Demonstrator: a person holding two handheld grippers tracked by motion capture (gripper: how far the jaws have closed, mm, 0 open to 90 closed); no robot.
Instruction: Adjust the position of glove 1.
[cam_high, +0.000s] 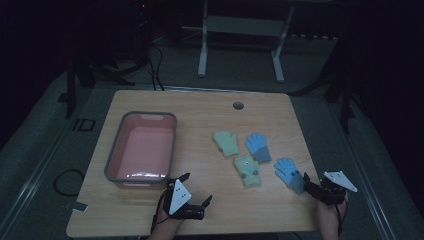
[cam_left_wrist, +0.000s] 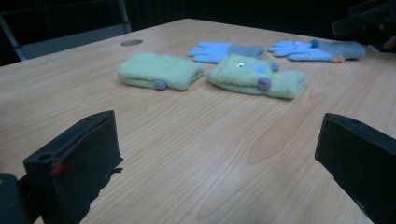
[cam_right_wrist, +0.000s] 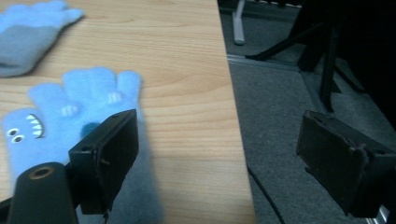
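The right gripper (cam_high: 306, 181) gapes open, one jaw over the near blue glove (cam_right_wrist: 70, 135), the other past the table (cam_high: 200, 107) edge; I'd shift it inward to straddle the cuff before closing

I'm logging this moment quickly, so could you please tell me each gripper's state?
Left gripper: open, holding nothing.
Right gripper: open, one jaw above the blue glove.
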